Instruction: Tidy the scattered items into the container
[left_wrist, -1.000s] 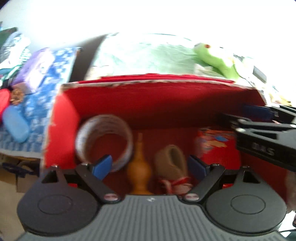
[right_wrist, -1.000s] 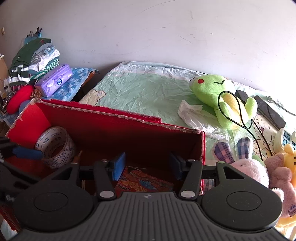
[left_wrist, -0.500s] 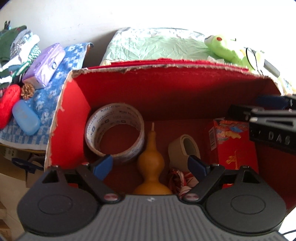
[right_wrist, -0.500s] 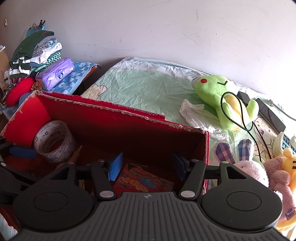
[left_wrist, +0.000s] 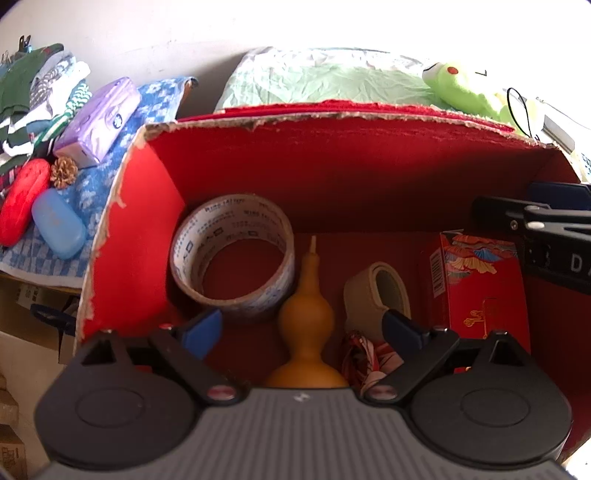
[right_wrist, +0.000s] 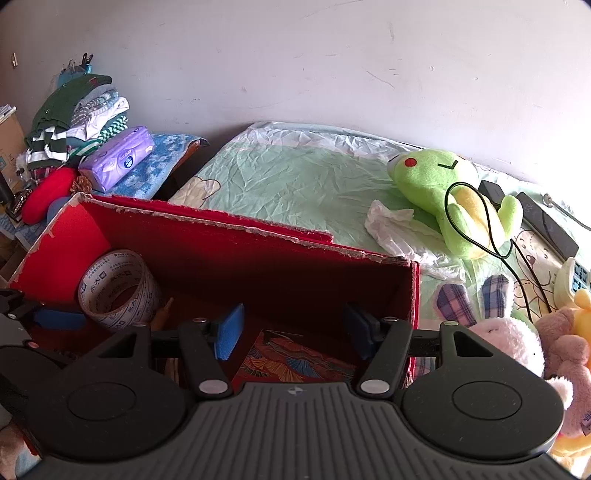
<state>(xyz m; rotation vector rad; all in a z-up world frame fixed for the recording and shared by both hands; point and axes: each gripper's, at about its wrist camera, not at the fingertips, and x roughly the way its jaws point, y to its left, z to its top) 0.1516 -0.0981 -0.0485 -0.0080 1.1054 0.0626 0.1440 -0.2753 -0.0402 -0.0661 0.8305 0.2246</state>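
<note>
The open red cardboard box (left_wrist: 332, 177) on the bed holds two tape rolls, a large printed one (left_wrist: 232, 258) and a small beige one (left_wrist: 376, 295), plus one tan gourd (left_wrist: 306, 317) and one red patterned carton (left_wrist: 480, 280). Both tongs hang over it, left (left_wrist: 301, 330) and right (right_wrist: 291, 332), released and just widening, grasping nothing. One green plush frog (right_wrist: 443, 184) lies on the crumpled green bedsheet (right_wrist: 288, 177) below a white wall.

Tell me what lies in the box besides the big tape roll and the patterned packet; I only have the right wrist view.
Observer: A tan gourd stands upright, right of the big tape roll.
Operator: Anything else?
Observer: A small beige tape roll on edge, between gourd and packet.
Operator: Left gripper holding anything?
Observer: No. The left gripper has just been opening its jaws; the gourd shows between them, untouched.
</note>
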